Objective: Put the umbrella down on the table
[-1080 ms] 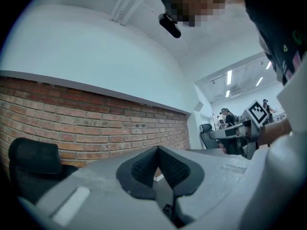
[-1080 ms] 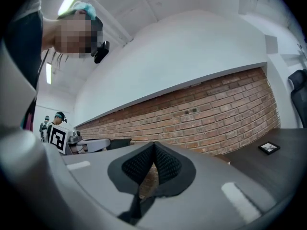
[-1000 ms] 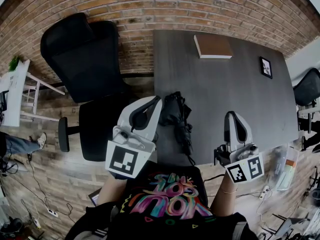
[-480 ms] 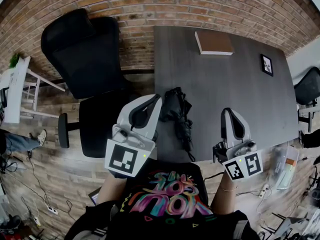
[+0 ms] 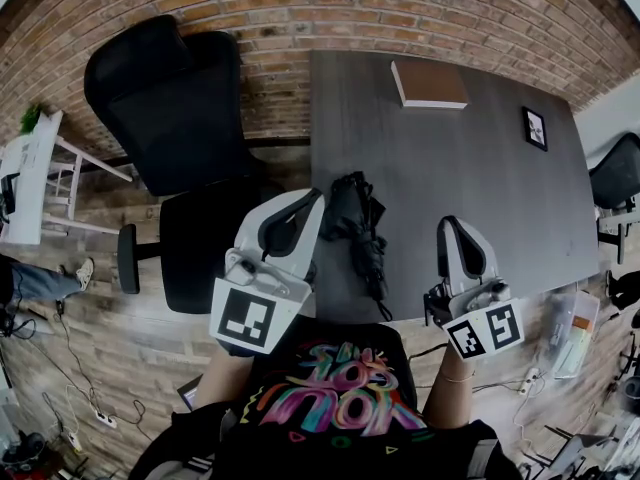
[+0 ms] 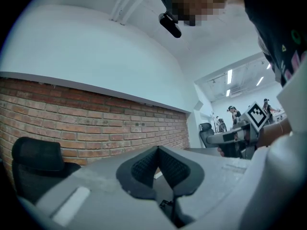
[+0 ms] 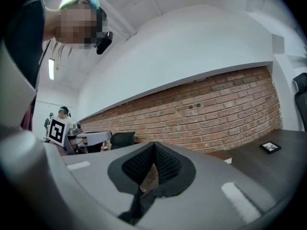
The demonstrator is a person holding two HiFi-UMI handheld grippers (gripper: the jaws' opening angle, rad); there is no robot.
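At far left stands a black office chair [image 5: 170, 118], no part of this job. Next comes the left gripper [image 5: 315, 198], pointing away from the person, and its own view shows the jaws pressed together with nothing between them. Just to its right lies the umbrella [image 5: 358, 230], black and folded, already down on the grey table [image 5: 480, 188] near the near-left corner. Its long axis runs from the person toward the brick wall, roughly parallel to both grippers, and a thin strap trails toward the table's near edge. The left gripper is plainly the nearer one, just beside the bundle; the right gripper [image 5: 447, 225] sits well apart on the other side. Those jaws are closed too, and empty. So the umbrella lies between the pair, free of both, and the put-down looks finished. Farther right rest a brown book [image 5: 428, 85] and a small framed picture [image 5: 533, 130]. As for writing, the shirt's colourful lettering cannot be read, and the grippers' cubes carry only black-and-white square markers.
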